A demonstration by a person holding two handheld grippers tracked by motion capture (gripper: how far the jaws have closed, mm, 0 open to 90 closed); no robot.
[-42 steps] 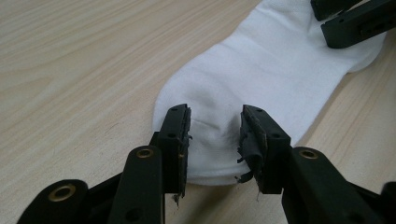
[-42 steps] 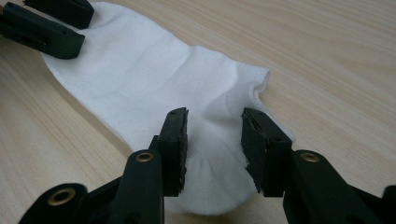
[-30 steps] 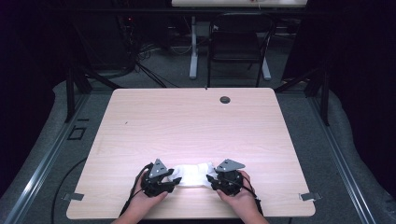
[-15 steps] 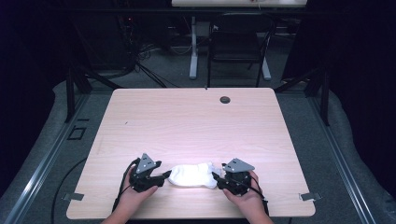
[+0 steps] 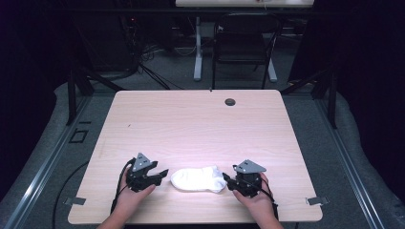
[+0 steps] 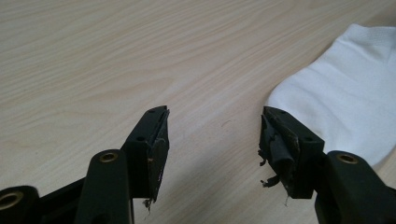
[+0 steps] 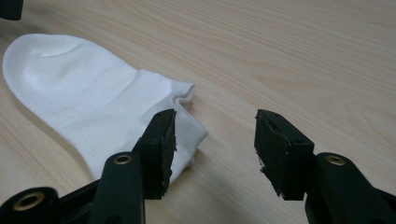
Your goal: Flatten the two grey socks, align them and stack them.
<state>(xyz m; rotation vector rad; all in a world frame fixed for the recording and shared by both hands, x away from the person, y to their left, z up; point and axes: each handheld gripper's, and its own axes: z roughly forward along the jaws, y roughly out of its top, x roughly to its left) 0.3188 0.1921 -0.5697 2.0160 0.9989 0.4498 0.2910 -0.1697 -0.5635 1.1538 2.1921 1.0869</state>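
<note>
White sock (image 5: 198, 179) lying flat on the light wooden bench (image 5: 200, 124), near the front edge, between the 2 hand-held grippers. Left hand-held gripper (image 5: 162, 173) just beside the sock's rounded toe end, jaws spread wide after just opening, nothing between them but bare bench; seen in the left gripper view (image 6: 212, 135) with the sock (image 6: 345, 102) off past the right jaw, apart from its pad as far as can be told. Right hand-held gripper (image 5: 226, 180) at the sock's cuff end, jaws likewise spread wide after just opening; in the right gripper view (image 7: 215, 135) the cuff (image 7: 184, 105) lies behind the left jaw, gap between the jaws showing bare wood, no pinch on the fabric. Both held low over the bench by a hand each, forearms coming in from the bottom edge of the high view. Small dark round grommet (image 5: 230, 101) near the far edge, well apart from the sock.
</note>
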